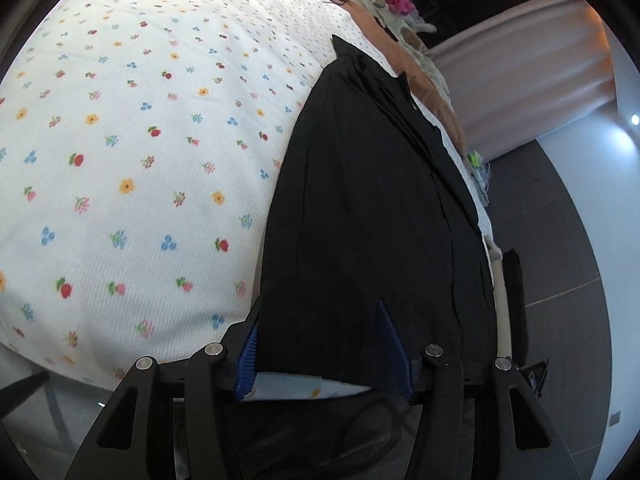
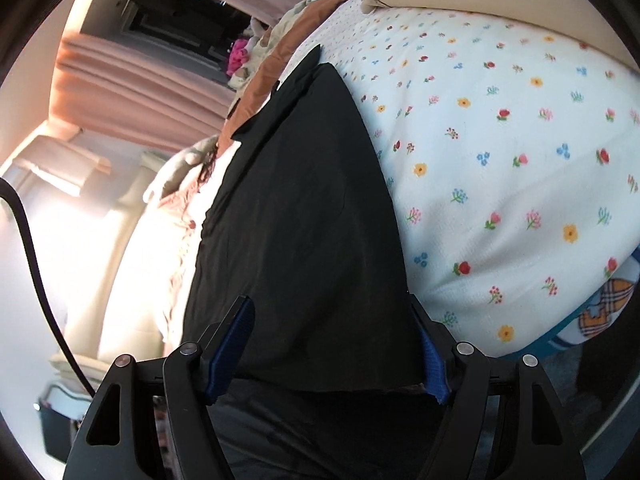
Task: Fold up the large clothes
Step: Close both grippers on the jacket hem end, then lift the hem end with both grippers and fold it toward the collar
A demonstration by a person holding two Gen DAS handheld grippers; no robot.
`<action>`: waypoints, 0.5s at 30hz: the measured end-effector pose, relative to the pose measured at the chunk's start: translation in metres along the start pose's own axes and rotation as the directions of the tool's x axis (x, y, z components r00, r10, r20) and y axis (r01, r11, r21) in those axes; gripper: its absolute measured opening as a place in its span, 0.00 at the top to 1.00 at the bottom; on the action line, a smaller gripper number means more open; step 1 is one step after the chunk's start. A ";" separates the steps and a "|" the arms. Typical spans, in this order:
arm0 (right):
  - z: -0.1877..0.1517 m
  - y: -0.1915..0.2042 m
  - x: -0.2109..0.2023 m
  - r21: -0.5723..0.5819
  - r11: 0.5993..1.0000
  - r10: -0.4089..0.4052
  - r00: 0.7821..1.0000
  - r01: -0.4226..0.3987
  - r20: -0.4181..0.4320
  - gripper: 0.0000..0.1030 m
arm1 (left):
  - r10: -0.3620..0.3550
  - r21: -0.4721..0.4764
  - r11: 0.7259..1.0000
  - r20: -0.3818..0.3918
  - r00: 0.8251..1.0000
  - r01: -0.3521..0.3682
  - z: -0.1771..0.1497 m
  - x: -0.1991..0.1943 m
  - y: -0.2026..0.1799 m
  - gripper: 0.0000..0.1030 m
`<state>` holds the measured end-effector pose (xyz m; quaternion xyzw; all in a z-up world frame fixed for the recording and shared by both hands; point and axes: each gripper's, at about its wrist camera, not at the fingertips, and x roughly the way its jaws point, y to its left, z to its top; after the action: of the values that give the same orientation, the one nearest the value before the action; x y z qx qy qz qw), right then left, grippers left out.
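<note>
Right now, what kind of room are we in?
Most likely a bedroom. A black garment lies on a bed under a white floral bedspread, pink curtains hang behind, and soft toys sit past the bed's far edge.

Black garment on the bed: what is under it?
Under the black garment lies the white floral bedspread, showing beside it and below its near hem between the left gripper fingers. What lies beneath its middle is covered. The right gripper also straddles the near edge.

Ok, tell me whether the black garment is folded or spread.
Folded: the black garment lies as a narrow layered strip on the floral sheet, edges stacked.
</note>
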<state>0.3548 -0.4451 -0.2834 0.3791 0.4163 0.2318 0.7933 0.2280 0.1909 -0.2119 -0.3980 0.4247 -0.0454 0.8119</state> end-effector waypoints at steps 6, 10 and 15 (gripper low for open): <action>0.011 -0.001 0.019 0.075 0.997 -0.020 1.000 0.020 -0.001 0.83 | 0.021 -0.051 0.998 0.008 1.000 -0.021 0.009 0.006 0.005 0.81; 0.017 0.018 0.011 0.050 0.999 -0.004 0.999 0.001 0.042 0.92 | -0.006 -0.062 0.998 0.044 0.999 0.009 0.006 -0.008 0.005 0.89; 0.027 0.058 -0.013 -0.017 0.999 0.035 0.994 -0.033 0.104 0.94 | -0.045 -0.045 0.998 0.119 0.992 0.051 0.013 -0.034 -0.011 0.94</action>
<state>0.3678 -0.4296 -0.2209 0.3916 0.3661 0.2284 0.8127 0.2188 0.2055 -0.1775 -0.4296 0.3671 -0.0310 0.8245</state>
